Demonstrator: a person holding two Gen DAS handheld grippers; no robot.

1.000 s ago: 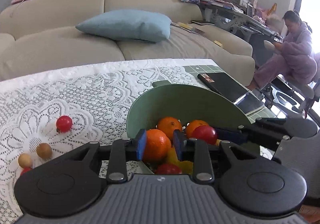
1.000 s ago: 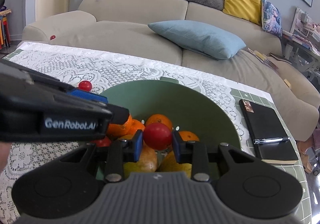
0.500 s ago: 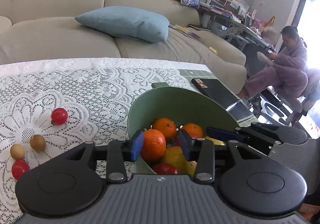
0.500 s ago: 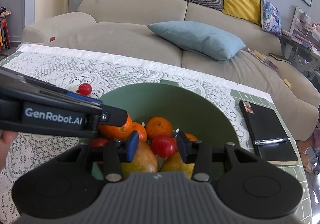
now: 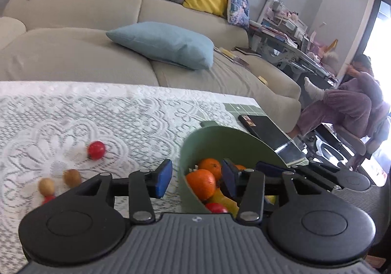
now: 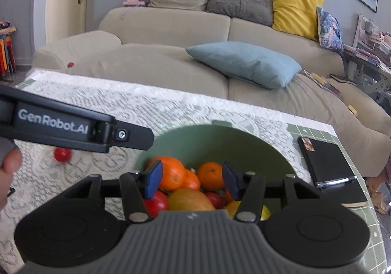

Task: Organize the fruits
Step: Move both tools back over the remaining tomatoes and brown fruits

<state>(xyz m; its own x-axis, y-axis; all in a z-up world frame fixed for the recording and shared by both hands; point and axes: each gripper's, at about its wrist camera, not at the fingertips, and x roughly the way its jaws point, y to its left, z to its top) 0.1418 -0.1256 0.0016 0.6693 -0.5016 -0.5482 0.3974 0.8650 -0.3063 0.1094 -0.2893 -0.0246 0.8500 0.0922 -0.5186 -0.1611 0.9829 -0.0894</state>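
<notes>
A green bowl (image 5: pixel 220 133) (image 6: pixel 220 137) holds oranges, red fruits and a yellow-orange mango (image 6: pixel 190 200). My left gripper (image 5: pixel 196 180) hangs over the bowl's left rim. Its jaws are opening, and an orange (image 5: pixel 201 182) lies in the bowl below, untouched by the pads. My right gripper (image 6: pixel 191 181) hovers above the fruit pile with its jaws also opening and nothing pressed between them. Below it lie two oranges (image 6: pixel 171 171) and a red fruit (image 6: pixel 212 199). On the lace cloth lie a loose red fruit (image 5: pixel 96 149) (image 6: pixel 62 154), two small brown fruits (image 5: pixel 72 177) and another red one (image 5: pixel 48 199).
A black notebook (image 6: pixel 327 164) with a pen lies right of the bowl. The left tool's black body (image 6: pixel 61 122) crosses the right wrist view, with a hand (image 6: pixel 7 171) at the left edge. A beige sofa with a blue cushion (image 5: pixel 166 45) is behind the table. A person (image 5: pixel 354 103) sits far right.
Both grippers went from shut to open: the left let go of the orange, the right of the red fruit, and both fruits now rest in the bowl. Both grippers rose; the left shifted leftward.
</notes>
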